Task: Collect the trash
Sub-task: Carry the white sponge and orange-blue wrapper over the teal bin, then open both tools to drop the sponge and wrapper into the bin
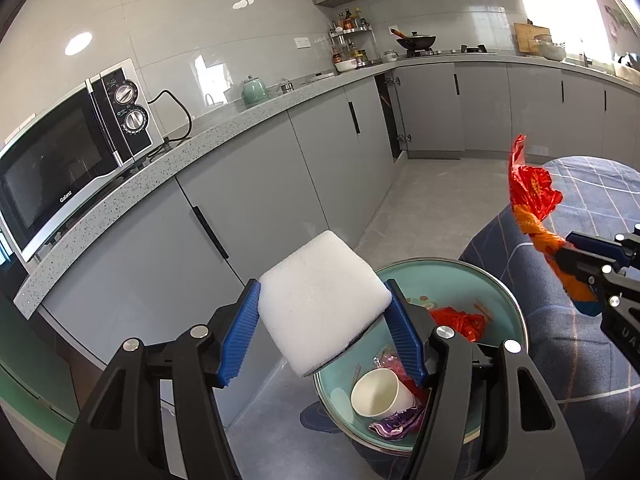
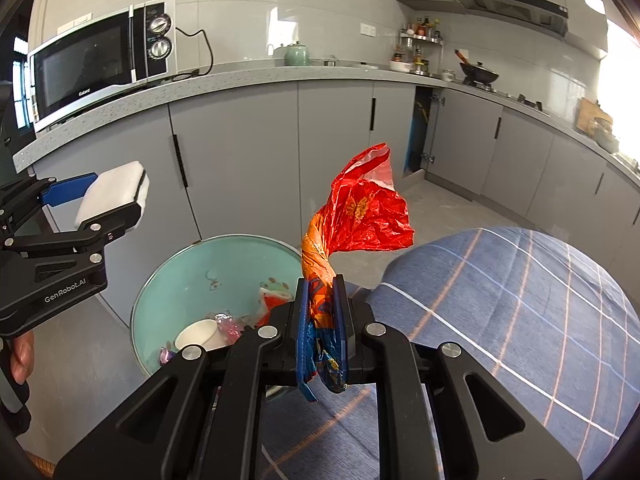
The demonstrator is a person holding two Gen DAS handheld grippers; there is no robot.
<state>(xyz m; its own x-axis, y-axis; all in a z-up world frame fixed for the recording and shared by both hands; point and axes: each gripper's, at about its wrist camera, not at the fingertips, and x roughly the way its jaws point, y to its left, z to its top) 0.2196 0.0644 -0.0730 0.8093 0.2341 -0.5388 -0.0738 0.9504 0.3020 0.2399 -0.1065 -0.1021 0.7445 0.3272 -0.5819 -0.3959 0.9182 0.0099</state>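
Trash is split between both tools and the teal bin [image 2: 168,276] on the floor below them, which already holds a white paper cup [image 1: 380,394], a crumpled red wrapper [image 1: 458,320] and some purple foil [image 1: 394,426]. The left gripper [image 1: 325,318] has its blue pads pressed against the two sides of a white foam block [image 1: 320,300], which hangs over the bin's near-left rim rather than over its middle. The right gripper [image 2: 322,312] is pinched tight on the twisted neck of a red-orange plastic bag [image 2: 360,208], whose loose end stands up and fans out; it sits to the right of the bin, over the blue checked cloth [image 2: 520,300]. The likeliest slip is the foam: it is light and held off-centre, so if let go here it could strike the rim and bounce out onto the grey floor. The bag is thin and crinkled; released from where it is, it would probably drift onto the cloth instead of dropping in. Both tools converging on one small opening could also knock together.
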